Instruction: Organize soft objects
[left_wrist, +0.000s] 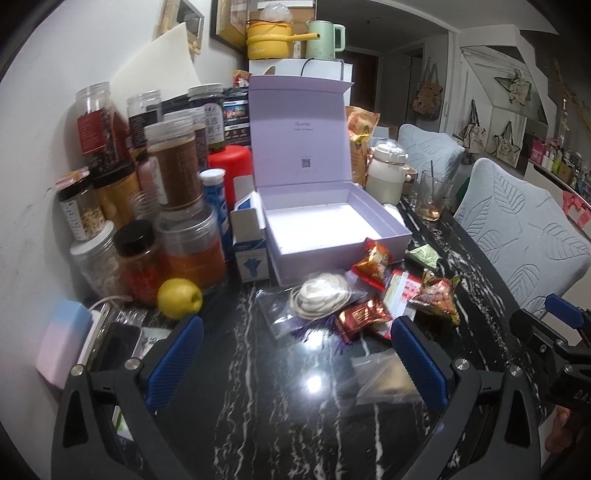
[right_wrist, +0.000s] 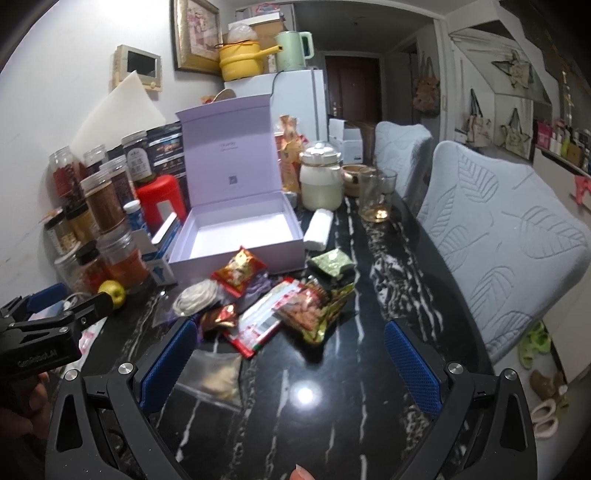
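From the left wrist view, your left gripper (left_wrist: 295, 354) hangs with its blue-padded fingers wide apart and nothing between them, above the black white-veined marble table (left_wrist: 258, 406). The soft objects lie heaped just in front of the open lilac cardboard box (left_wrist: 332, 221): a cream coil of cord in a clear bag (left_wrist: 323, 297), red foil snack packets (left_wrist: 371, 264) and a flat clear plastic pouch (left_wrist: 380, 380) nearest you, touching your right finger pad. The box looks empty, so I judge the sorting is only starting. Take the near pouch first; pinch it at its middle, since thin film will likely slip or fold. On the left, jars (left_wrist: 177, 173) and a yellow lemon (left_wrist: 180, 298) crowd the wall-side edge, so keep your swing away from them.

From the right wrist view, your right gripper (right_wrist: 291, 362) is likewise spread and empty. The crinkly nut packet (right_wrist: 314, 310) and the red-and-white wrapper (right_wrist: 258, 325) sit ahead of it. The table's right edge by the pale blue chair (right_wrist: 498, 240) is bare, giving you room; the drinking glass (right_wrist: 375, 199) stands well behind.
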